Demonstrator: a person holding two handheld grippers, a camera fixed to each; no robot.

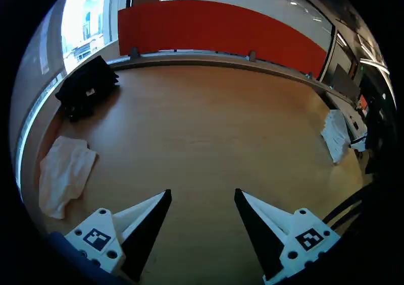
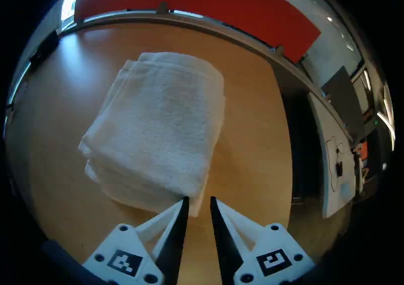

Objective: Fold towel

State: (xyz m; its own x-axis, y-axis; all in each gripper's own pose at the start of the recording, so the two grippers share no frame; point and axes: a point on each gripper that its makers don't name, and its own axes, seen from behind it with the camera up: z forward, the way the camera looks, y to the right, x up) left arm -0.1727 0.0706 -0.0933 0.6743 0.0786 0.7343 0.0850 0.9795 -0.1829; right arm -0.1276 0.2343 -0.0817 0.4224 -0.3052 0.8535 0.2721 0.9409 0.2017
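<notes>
A folded white towel (image 2: 161, 128) lies in a thick stack on the wooden table (image 2: 252, 133). My right gripper (image 2: 198, 200) is at its near corner, fingers almost together, and the corner reaches in between the tips. In the left gripper view the same folded towel (image 1: 336, 133) sits far to the right. My left gripper (image 1: 203, 193) hovers over bare wood with its fingers wide apart and nothing between them. A second, crumpled white towel (image 1: 65, 174) lies at the left, near the table edge.
A black bag (image 1: 86, 86) rests at the table's far left corner. A red partition (image 1: 217, 30) stands behind the back edge. To the right of the table are another desk (image 2: 333, 159) and dark equipment.
</notes>
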